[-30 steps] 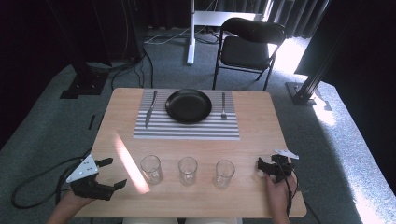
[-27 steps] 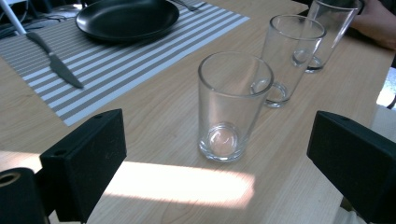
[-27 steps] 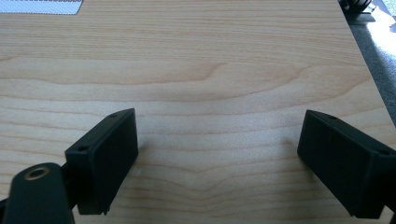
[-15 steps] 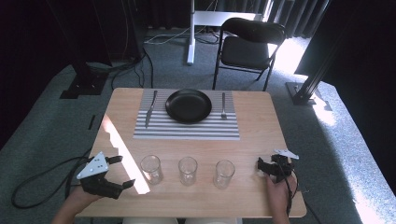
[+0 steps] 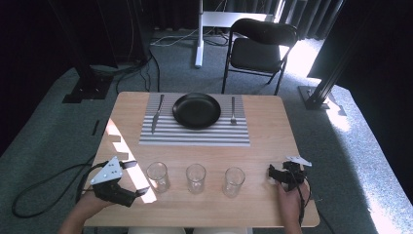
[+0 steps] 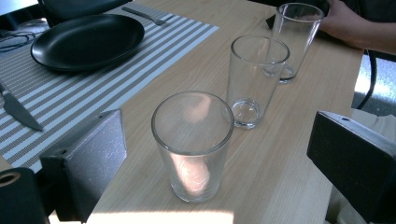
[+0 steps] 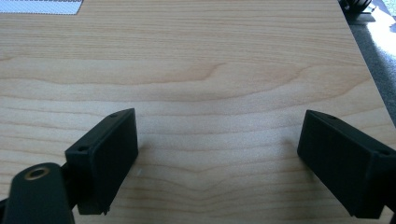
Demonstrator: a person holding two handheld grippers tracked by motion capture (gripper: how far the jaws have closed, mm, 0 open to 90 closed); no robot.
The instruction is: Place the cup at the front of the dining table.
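**Left claw lined up on the nearest of three empty glasses**

We see three clear drinking glasses standing upright in a row along the near part of the wooden surface [image 5: 272, 126], each well apart from its neighbour. All three are empty; sunlight falls through the left glass [image 5: 158, 176] and leaves a bright patch on the wood at its foot. The middle glass [image 5: 196, 178] and the right glass [image 5: 234, 181] stand further along the same line.

Our left claw [image 5: 138, 178] sits just beside the left glass, pointing at it. In the left gripper view that glass [image 6: 193, 145] stands between the two black jaws, which are spread wide; neither pad touches the glass, so nothing is held.

Our right claw [image 5: 271, 174] rests near the right edge of the surface, just beyond the right glass. In the right gripper view its jaws stand wide apart over bare wood, with nothing between them.

Farther back lies a grey-and-white striped placemat [image 5: 195, 134]. On it sits a black plate [image 5: 197, 110], empty, with a knife [image 5: 156, 115] to its left and a fork [image 5: 233, 109] to its right, both lying on the mat and apart from the plate.

We can read no brand, label or writing on the glasses, the plate or the cutlery.

A black folding chair [image 5: 258, 51] stands on the grey carpet beyond the surface.
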